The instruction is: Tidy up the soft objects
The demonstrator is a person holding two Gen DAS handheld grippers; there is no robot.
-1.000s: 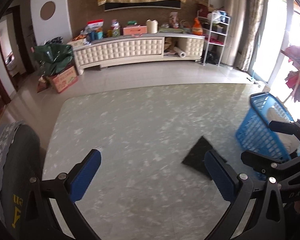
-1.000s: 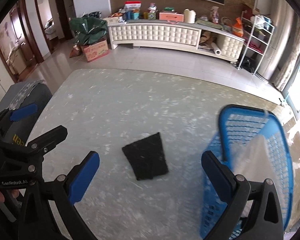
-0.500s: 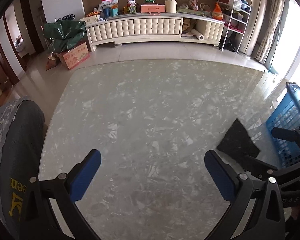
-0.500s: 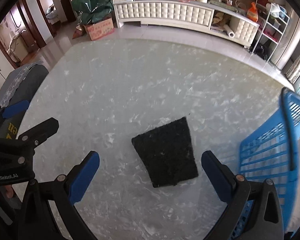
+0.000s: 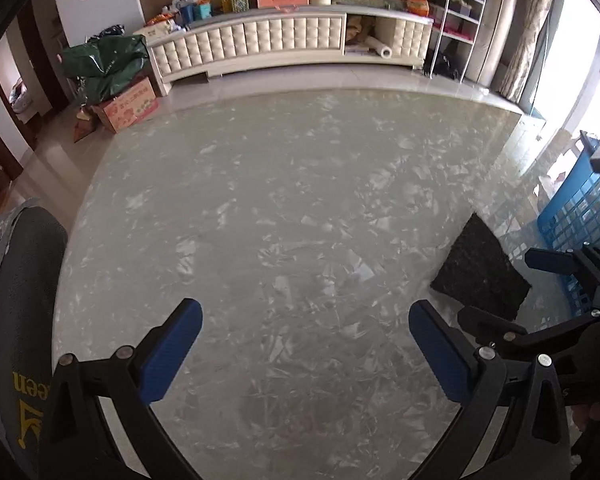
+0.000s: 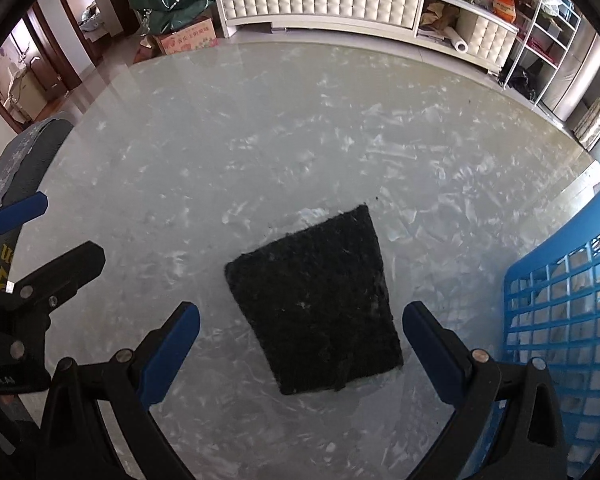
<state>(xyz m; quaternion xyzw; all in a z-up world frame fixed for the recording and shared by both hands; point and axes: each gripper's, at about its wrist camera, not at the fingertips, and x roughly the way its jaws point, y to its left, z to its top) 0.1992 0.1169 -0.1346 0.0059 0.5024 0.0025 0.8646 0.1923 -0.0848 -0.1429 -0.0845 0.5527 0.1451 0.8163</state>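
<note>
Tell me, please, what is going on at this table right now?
A person holding two grippers is tidying soft things. The right gripper hangs open over a black cloth lying flat on the marble table, beside a blue basket. The left gripper is open and empty, off to the cloth's left.

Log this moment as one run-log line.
phase: approach | right gripper: open, over black cloth | left gripper: open, empty | black cloth: flat on table | blue basket: right of cloth
</note>
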